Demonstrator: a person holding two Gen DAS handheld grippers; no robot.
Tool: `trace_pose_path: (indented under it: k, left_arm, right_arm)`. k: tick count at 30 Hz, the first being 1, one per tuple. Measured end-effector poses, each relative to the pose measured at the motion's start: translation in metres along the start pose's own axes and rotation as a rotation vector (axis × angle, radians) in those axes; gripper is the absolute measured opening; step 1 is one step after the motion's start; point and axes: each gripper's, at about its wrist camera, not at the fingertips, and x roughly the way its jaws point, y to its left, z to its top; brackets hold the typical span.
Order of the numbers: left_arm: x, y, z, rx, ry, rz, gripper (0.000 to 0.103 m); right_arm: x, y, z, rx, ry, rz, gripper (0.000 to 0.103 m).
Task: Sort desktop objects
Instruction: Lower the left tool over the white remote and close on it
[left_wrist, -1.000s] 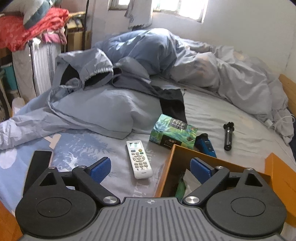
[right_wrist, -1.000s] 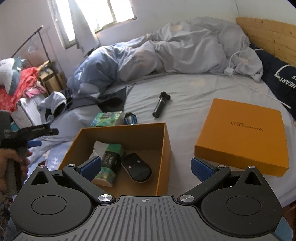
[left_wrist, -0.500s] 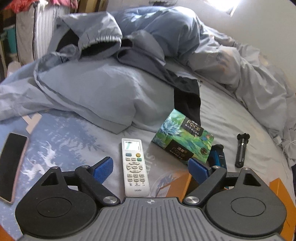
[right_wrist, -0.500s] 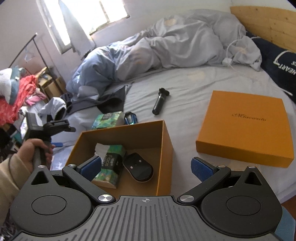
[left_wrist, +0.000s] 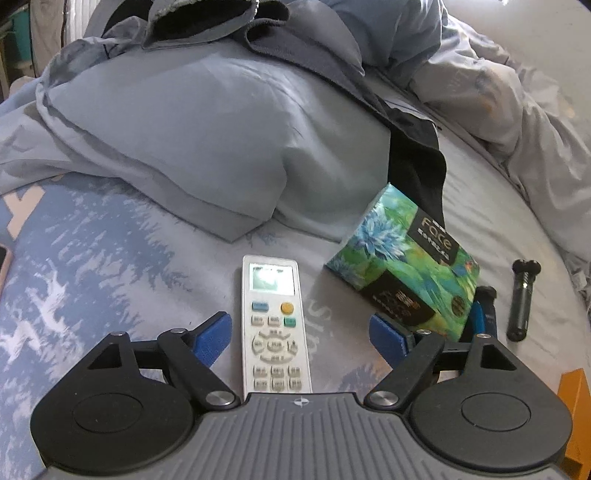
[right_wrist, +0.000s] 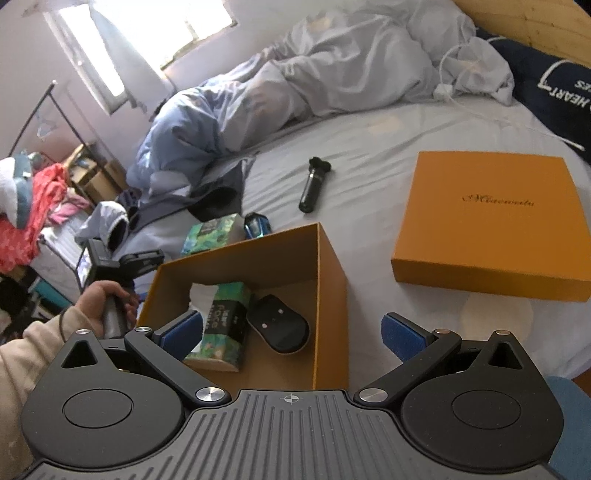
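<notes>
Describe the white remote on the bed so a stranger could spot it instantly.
On the blue-patterned bedsheet, just below the grey-blue pillow, lies the white rectangular remote control. It sits between the open left gripper fingers, left of the green floral tissue box; only it has a screen and buttons.

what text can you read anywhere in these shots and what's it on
"Face": on the dark label of the green tissue box beside the remote; the smaller print under it is too blurred.
"face": on the tissue pack inside the open box.
"HEART": partial white lettering on the navy pillow, the rest cut off.
Script logo on the orange lid: too fine to read.
Remote button labels: too small to read.
</notes>
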Motion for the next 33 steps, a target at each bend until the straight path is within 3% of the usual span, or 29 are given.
trace_pose_path:
  k: [4, 8, 13, 21, 33]
  left_arm:
    - [0.013, 0.001, 0.005, -0.007, 0.062, 0.022, 0.088]
    - [0.016, 0.004, 0.012, -0.005, 0.060, 0.052, 0.088]
    - [0.029, 0.002, 0.014, 0.030, 0.129, 0.073, 0.087]
    - [0.038, -0.001, 0.018, 0.041, 0.172, 0.085, 0.087]
    - [0.040, -0.010, 0.020, 0.133, 0.200, 0.183, 0.072]
  right_arm:
    - [0.003, -0.002, 0.000, 0.018, 0.005, -0.001, 0.103]
    - [0.006, -0.006, -0.001, 0.028, 0.011, -0.005, 0.103]
    - [0.008, -0.008, -0.002, 0.039, 0.019, -0.012, 0.103]
    - [0.009, -0.010, -0.002, 0.052, 0.033, -0.008, 0.103]
    - [0.010, -0.010, -0.002, 0.055, 0.044, 0.008, 0.103]
